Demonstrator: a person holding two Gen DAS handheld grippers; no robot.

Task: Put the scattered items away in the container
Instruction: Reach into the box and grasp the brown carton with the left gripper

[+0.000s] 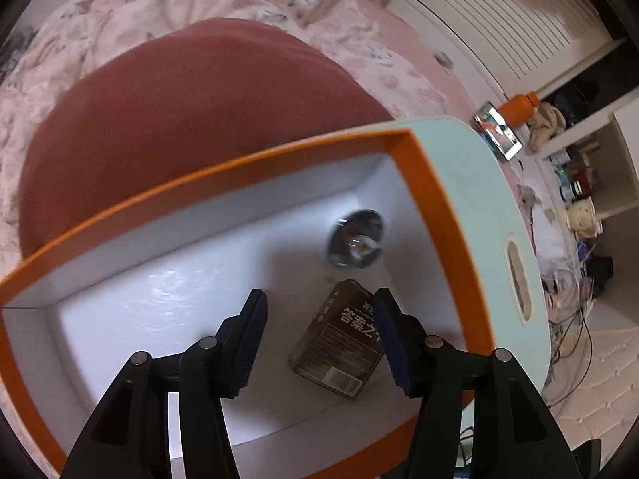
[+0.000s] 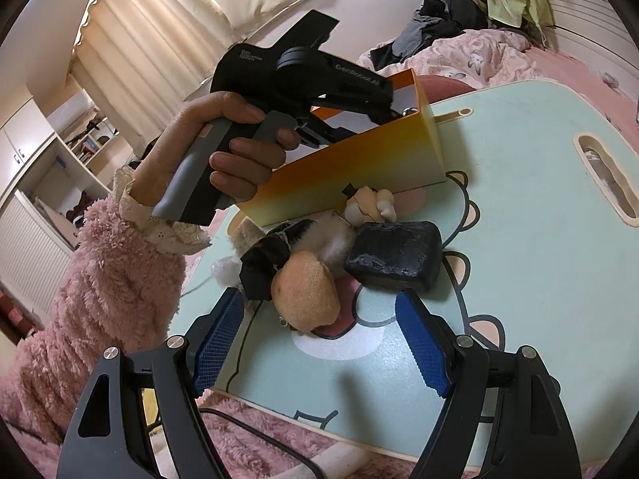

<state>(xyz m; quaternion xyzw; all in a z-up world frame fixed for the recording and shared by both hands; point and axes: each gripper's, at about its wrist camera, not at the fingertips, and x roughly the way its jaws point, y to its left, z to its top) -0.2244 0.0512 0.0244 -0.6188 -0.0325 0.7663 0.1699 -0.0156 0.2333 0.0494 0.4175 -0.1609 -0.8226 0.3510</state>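
The orange-rimmed box stands on the mint lap table. Inside it lie a brown packet and a blurred dark round item. My left gripper is open and empty above the box interior, just above the packet. In the right wrist view, the left gripper reaches into the orange box. A plush toy and a black block lie on the table beside the box. My right gripper is open, its fingers either side of the plush toy, just short of it.
A red cushion and pink bedding lie behind the box. A phone and an orange bottle sit at the far right. Cables trail beside the table. A pink fluffy rug lies below the table edge.
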